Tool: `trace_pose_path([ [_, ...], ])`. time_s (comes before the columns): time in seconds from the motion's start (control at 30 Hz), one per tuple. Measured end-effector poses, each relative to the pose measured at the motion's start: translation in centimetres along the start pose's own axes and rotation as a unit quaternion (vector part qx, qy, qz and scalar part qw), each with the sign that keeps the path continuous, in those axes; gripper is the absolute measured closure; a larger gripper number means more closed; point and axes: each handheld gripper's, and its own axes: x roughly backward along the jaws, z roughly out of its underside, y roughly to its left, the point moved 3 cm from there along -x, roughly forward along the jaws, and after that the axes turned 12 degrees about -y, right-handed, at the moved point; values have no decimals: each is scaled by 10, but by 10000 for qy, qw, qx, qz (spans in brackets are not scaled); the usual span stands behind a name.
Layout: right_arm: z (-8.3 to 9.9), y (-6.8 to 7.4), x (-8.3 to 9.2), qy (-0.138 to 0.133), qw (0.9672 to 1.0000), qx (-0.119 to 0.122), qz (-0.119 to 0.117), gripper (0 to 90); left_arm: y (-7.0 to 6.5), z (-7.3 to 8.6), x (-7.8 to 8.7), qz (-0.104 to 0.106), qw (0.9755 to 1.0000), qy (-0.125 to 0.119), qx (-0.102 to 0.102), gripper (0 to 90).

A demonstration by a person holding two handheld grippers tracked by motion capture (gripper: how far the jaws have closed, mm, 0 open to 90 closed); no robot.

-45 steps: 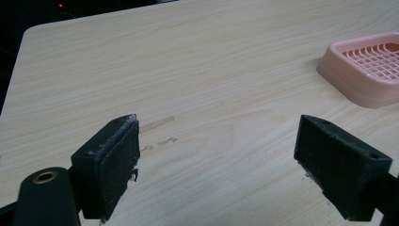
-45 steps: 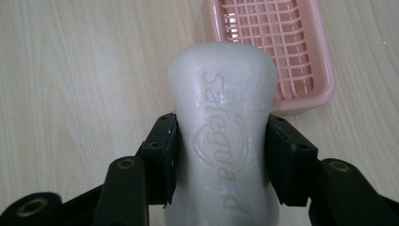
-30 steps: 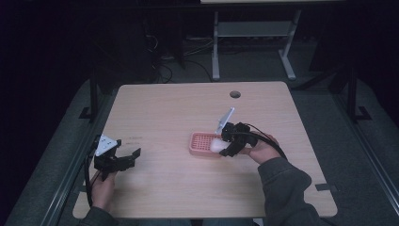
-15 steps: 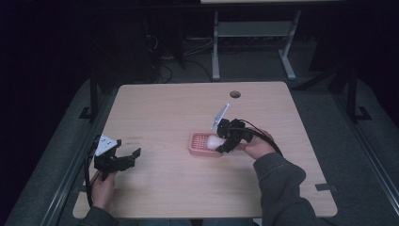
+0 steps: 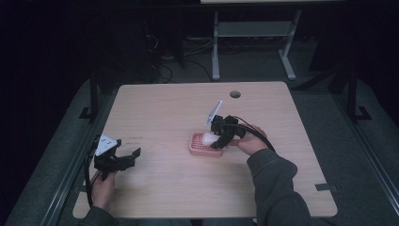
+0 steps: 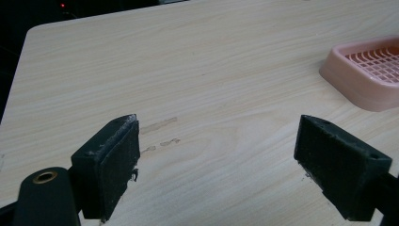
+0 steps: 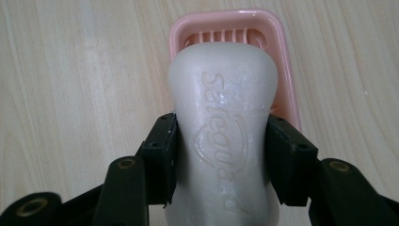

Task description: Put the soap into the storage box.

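Right tongs (image 7: pixel 221 155) clamped on a white soap bar (image 7: pixel 223 122), pads pressed against both of its sides, embossed lettering facing up. Held just above a pink slatted soap dish (image 7: pixel 282 61) near the middle of the desk (image 5: pixel 164 108); touching the grid or hanging clear of it, hard to tell. Probably the placing step: lower the bar flat onto the slats, then spread the pads and back away without dragging the dish along.

Left tongs (image 6: pixel 230 174) spread wide and empty, low over bare wood near the desk's left edge, well apart from the dish. Faint smears on the wood ahead of them. Nothing blocking the dish; a cable hole (image 5: pixel 235 94) farther back.
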Motion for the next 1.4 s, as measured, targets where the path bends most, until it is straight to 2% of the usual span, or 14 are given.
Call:
trace_pose_path([
  [0.17, -6, -2, -11, 4, 10000, 10, -53, 484, 0, 0, 0, 4, 10000, 12, -15, 142],
  [0.4, -5, -7, -27, 183, 9998, -2, -103, 484, 0, 0, 0, 26, 10000, 33, 5, 142],
  [0.57, -3, -11, -33, 199, 9998, -38, -88, 484, 0, 0, -1, 38, 10000, 53, -3, 141],
  [0.77, -4, -10, -38, 221, 9997, 20, -117, 483, 0, 0, -1, 46, 10000, 48, 15, 142],
  [1.4, -4, -12, -48, 256, 9995, -149, -128, 481, 0, 0, -1, 24, 10000, 4, 46, 142],
])
